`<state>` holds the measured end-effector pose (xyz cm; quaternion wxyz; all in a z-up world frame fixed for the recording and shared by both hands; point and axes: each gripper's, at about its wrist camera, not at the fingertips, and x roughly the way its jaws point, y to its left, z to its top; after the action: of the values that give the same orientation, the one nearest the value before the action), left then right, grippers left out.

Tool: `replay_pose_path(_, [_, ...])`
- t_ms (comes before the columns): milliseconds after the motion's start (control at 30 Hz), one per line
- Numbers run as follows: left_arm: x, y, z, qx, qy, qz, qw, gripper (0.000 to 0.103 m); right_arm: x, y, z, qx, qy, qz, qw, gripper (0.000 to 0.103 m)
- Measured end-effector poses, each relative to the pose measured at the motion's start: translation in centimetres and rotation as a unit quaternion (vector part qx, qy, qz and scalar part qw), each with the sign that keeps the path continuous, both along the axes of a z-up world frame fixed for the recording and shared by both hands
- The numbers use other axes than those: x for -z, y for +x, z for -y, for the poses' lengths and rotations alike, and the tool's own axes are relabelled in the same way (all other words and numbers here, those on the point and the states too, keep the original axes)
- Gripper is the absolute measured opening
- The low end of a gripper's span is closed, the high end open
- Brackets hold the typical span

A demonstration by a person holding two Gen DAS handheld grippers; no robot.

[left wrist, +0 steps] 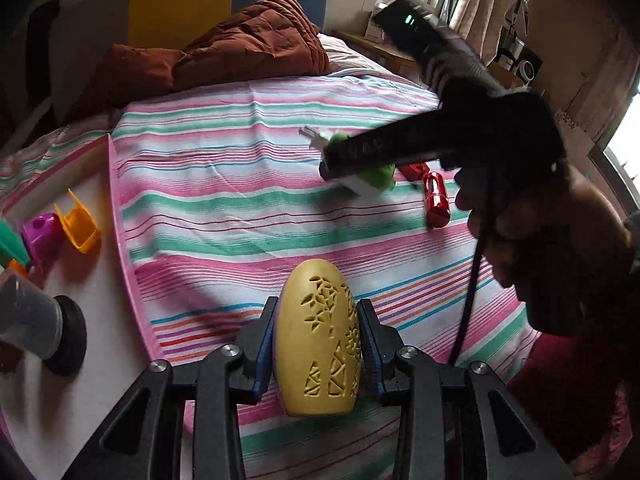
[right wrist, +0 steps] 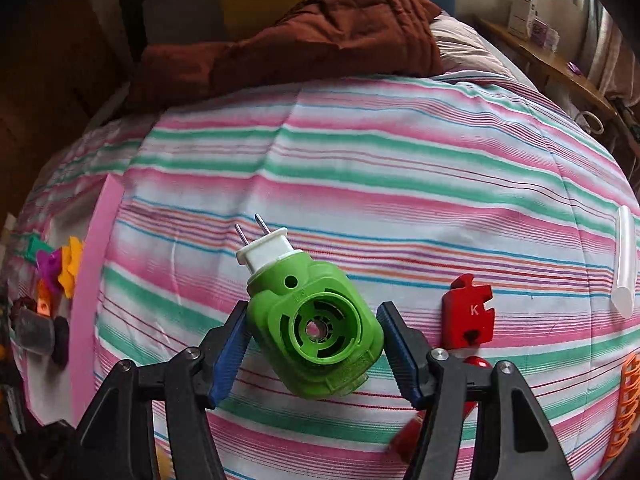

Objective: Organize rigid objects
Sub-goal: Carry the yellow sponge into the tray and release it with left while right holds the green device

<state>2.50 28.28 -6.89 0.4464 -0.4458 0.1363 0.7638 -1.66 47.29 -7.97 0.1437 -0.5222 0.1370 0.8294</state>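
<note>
Mid-task: left gripper (left wrist: 318, 344) is pinching the yellow egg-shaped holder (left wrist: 318, 336) at its sides, carried above the striped bedsheet (left wrist: 224, 184), pink tray (left wrist: 120, 240) off to its left. Looks like the drop-off step for that one

Right gripper (right wrist: 312, 344): fingers spread around the green plug-in (right wrist: 314, 328) lying on the sheet. Left pad is at or near the body, right pad shows a gap, so not gripped yet. Judging that as the pick step just starting

Next move, my read: close right fingers on the plug-in's flat-ish sides, keep off the white plug end with its two metal prongs (right wrist: 250, 232). Left carries the holder over the tray rim and sets it on bare tray floor

Materials:
- holder: hard matte yellow, rounded, cut-out leaf and triangle pattern; curved sides could slip
- plug-in: glossy green plastic, round vented opening in the face
- red puzzle piece (right wrist: 468, 312), flat, marked K, just right of the gripper
- glossy red capsule (left wrist: 436, 200) nearby
- tray already holds an orange clip-like piece (left wrist: 80, 228), a purple piece (left wrist: 42, 234), a grey cylinder with a black base (left wrist: 44, 328)
- bedsheet soft, wrinkled; things may tilt on it
</note>
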Motion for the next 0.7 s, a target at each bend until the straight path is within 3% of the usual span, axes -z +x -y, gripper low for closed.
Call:
replay_pose_path(67, [-0.8, 0.1, 0.8, -0.006, 0.009, -0.006, 0.9999, 0.038, 1.3, -0.4, 0.7, -0.016, 0.030, 0.033, 0.999, 0.064])
replay_pose_path(200, [-1.9, 0.2, 2.1, -0.018, 0.019, -0.014, 0.9996, 0.038, 1.6, -0.4, 1.5, -0.031, 0.064, 0.035, 0.997, 0.064])
replay_pose_path(433, [-3.3, 0.3, 4.3, -0.038, 0.033, -0.019, 0.9986, 0.038, 2.3, -0.4, 0.5, -0.015, 0.026, 0.031, 0.999, 0.064])
replay_pose_path(700, [-3.8, -0.4, 6.2, -0.069, 0.035, -0.027, 0.9967, 0.038, 2.3, -0.8, 0.4, -0.016, 0.033, 0.029, 0.999, 0.064])
